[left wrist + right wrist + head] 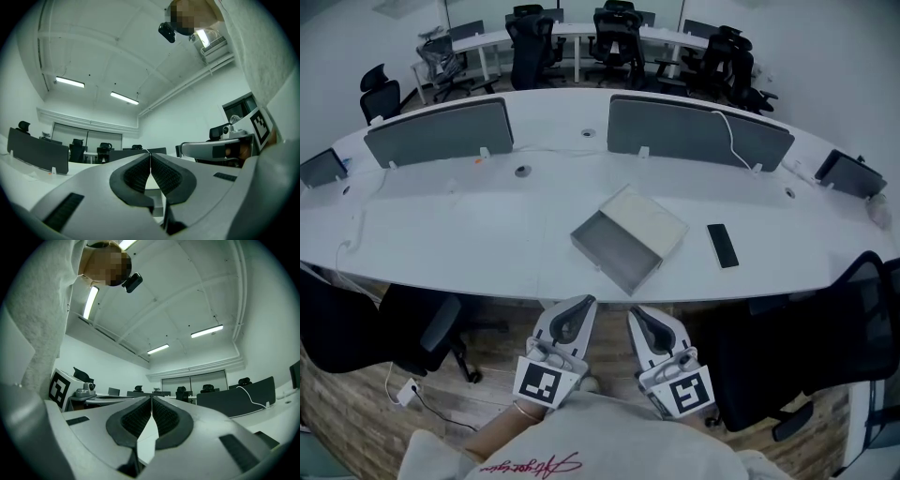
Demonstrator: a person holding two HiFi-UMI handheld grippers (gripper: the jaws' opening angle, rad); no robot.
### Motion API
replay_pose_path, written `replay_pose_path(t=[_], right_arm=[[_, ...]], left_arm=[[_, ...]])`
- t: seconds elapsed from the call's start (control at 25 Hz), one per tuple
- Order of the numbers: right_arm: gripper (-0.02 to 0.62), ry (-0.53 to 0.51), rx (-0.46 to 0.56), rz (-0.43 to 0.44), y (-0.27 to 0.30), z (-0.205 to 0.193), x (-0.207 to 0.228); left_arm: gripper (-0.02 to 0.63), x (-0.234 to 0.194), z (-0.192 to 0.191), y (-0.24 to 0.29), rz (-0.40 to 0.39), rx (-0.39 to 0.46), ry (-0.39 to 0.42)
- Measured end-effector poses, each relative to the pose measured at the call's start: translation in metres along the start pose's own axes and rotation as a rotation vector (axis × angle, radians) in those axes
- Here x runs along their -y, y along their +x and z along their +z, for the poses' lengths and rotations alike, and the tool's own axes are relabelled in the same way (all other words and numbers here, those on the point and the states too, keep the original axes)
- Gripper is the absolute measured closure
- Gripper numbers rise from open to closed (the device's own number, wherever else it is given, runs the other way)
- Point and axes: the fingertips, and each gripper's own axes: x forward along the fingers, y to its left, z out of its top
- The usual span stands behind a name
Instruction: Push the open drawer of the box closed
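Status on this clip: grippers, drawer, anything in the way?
Left gripper and right gripper shut, empty, short of the table edge. Drawer open, untouched. Phone beside box, off the path.

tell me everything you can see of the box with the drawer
The box is flat, pale and rectangular, with a plain top. Its grey drawer stands pulled well out toward the near table edge and looks empty. The whole thing lies at an angle on the white table, close to that edge. Only the table touches it: a black phone lies apart at its right, and the left gripper and right gripper are short of it, off the table.
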Motion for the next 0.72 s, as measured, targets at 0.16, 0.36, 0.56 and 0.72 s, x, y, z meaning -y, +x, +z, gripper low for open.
replay_pose_path(t=[0.16, 0.36, 0.56, 0.72], right_arm=[[0.574, -0.018, 0.005, -0.002, 0.011, -0.002, 0.005], [0.574, -0.006, -0.008, -0.007, 0.012, -0.004, 0.015], [0.574, -0.010, 0.007, 0.013, 0.016, 0.005, 0.023], [0.574, 0.005, 0.008, 0.014, 0.019, 0.012, 0.031]], left_arm=[[0.588, -0.009, -0.005, 0.009, -0.002, -0.007, -0.009], [0.588, -0.009, -0.011, 0.018, -0.002, -0.030, -0.029], [0.586, -0.019, -0.015, 0.026, 0.036, -0.041, -0.033], [0.585, -0.036, -0.031, 0.032, 0.061, -0.077, -0.048]])
